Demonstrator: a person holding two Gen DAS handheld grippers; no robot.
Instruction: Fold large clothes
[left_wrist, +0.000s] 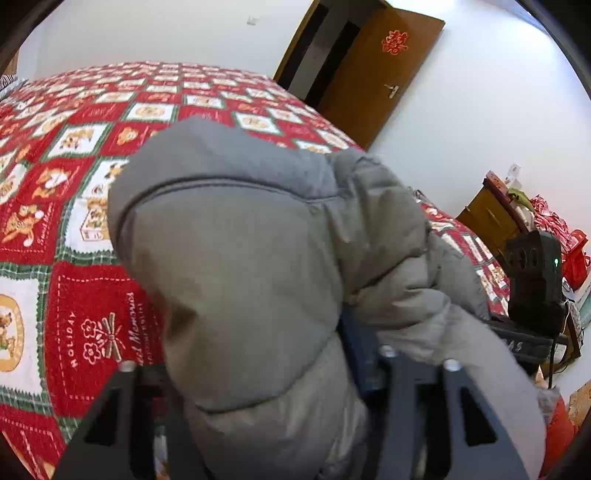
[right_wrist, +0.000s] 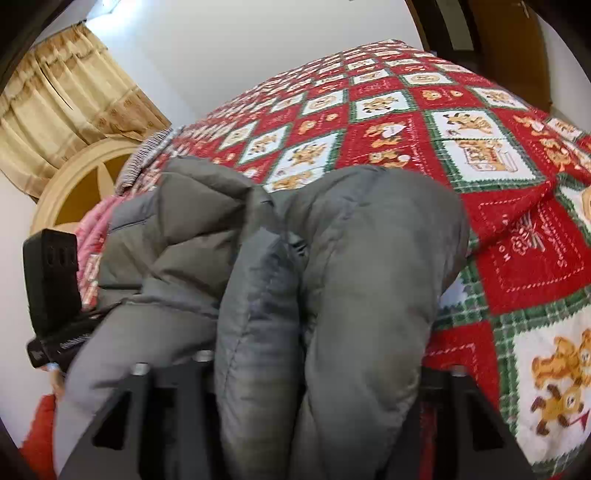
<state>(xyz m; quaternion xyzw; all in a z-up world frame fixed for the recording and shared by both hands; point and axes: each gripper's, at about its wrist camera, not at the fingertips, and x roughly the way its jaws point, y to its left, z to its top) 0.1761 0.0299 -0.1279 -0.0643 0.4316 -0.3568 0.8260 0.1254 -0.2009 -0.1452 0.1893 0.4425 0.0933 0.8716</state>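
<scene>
A puffy grey down jacket (left_wrist: 240, 240) hangs bunched up above a bed with a red, white and green patchwork quilt (left_wrist: 92, 295). My left gripper (left_wrist: 273, 365) is shut on a thick fold of it, and the fabric bulges out between and over the fingers. In the right wrist view the same jacket (right_wrist: 369, 258) fills the middle, and my right gripper (right_wrist: 299, 369) is shut on another bunched fold. The two grippers are close together: the right one's black body (left_wrist: 532, 288) shows at the right edge, the left one's (right_wrist: 51, 288) at the left edge. Both sets of fingertips are hidden by fabric.
The quilt (right_wrist: 480, 184) spreads wide beyond the jacket. A brown door (left_wrist: 369, 74) stands ajar at the far wall. A wooden nightstand (left_wrist: 487, 218) with clutter and red bags (left_wrist: 576, 258) is beside the bed. A beige curtain (right_wrist: 66, 96) and a round headboard (right_wrist: 74, 177) are at the other end.
</scene>
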